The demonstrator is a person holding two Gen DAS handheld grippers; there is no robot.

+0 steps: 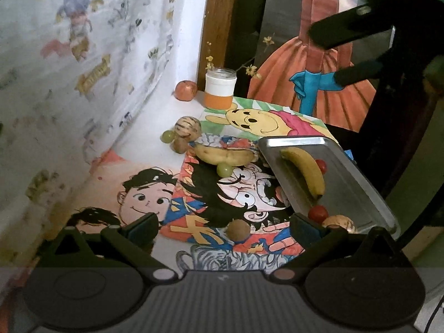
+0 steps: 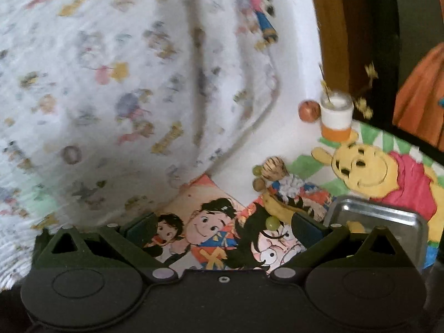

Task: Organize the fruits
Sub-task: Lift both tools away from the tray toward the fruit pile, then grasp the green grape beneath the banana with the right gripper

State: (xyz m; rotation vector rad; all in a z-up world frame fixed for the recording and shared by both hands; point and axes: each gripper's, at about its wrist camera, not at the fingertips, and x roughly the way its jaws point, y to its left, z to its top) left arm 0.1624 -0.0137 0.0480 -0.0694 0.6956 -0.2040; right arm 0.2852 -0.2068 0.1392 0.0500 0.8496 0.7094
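A metal tray (image 1: 347,183) at the right holds a yellow banana (image 1: 305,170), two red cherry tomatoes (image 1: 317,213) and a tan fruit (image 1: 338,222). Loose on the cartoon drawings lie a spotted banana (image 1: 224,155), a green grape (image 1: 224,169), a striped fruit (image 1: 187,127), a second grape (image 1: 166,136) and a small brown fruit (image 1: 180,144). My left gripper (image 1: 223,223) is open, with a round brown fruit (image 1: 238,229) on the table between its fingers, untouched. My right gripper (image 2: 223,223) is open and empty above the drawings, left of the tray (image 2: 383,212); the grape (image 2: 272,222) lies ahead.
A red-orange fruit (image 1: 185,90) and a white-and-orange jar (image 1: 220,88) with yellow flowers stand at the back corner. A printed cloth (image 1: 83,69) hangs along the left. A brown wooden post (image 1: 219,14) and a painting of an orange dress (image 1: 277,83) rise behind the table.
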